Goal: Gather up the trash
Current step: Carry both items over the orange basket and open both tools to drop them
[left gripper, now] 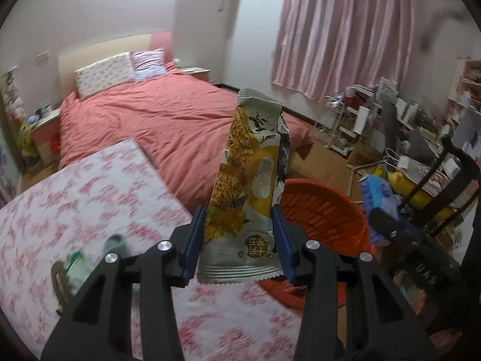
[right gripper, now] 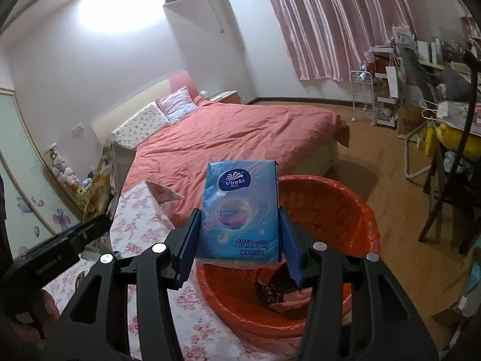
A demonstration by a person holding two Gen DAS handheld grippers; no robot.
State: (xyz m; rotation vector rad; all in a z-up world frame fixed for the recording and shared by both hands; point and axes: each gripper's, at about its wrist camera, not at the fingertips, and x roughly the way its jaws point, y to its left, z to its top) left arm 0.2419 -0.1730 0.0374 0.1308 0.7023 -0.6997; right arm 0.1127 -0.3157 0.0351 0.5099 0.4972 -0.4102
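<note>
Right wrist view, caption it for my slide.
Right gripper holds a blue tissue pack above the orange trash bin.

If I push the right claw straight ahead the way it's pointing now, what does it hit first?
Most likely the far inner wall of the orange bin: the right claw, holding the tissue pack, sits over its mouth. Depth is unclear; the bed lies beyond.

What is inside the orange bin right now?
In the orange-lined bin, a dark patterned wrapper lies on the bottom. The tissue pack and right gripper hide part of the interior.
</note>
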